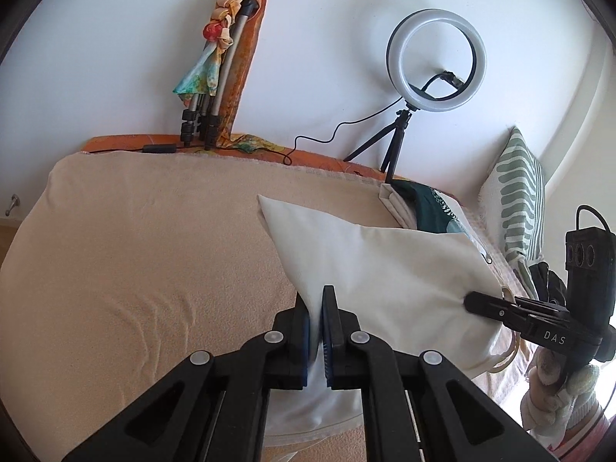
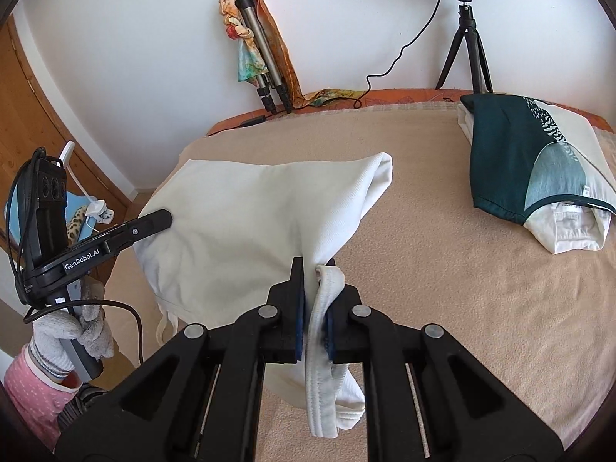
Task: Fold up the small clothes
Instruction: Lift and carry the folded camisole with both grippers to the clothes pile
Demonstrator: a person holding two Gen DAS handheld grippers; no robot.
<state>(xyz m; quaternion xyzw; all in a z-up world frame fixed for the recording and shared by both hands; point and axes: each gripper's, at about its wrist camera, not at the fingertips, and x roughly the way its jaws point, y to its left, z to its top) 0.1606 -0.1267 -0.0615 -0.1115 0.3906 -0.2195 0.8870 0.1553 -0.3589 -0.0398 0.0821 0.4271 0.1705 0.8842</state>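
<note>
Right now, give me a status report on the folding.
Left gripper and right gripper both shut on white garment, lifted off beige blanket. Folded pile sits apart. Nothing in the way.

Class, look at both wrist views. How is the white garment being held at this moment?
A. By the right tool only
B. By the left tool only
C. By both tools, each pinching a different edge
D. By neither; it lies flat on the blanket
C: the left tool and the right tool are each shut on an edge of the white garment, which hangs between them.
</note>
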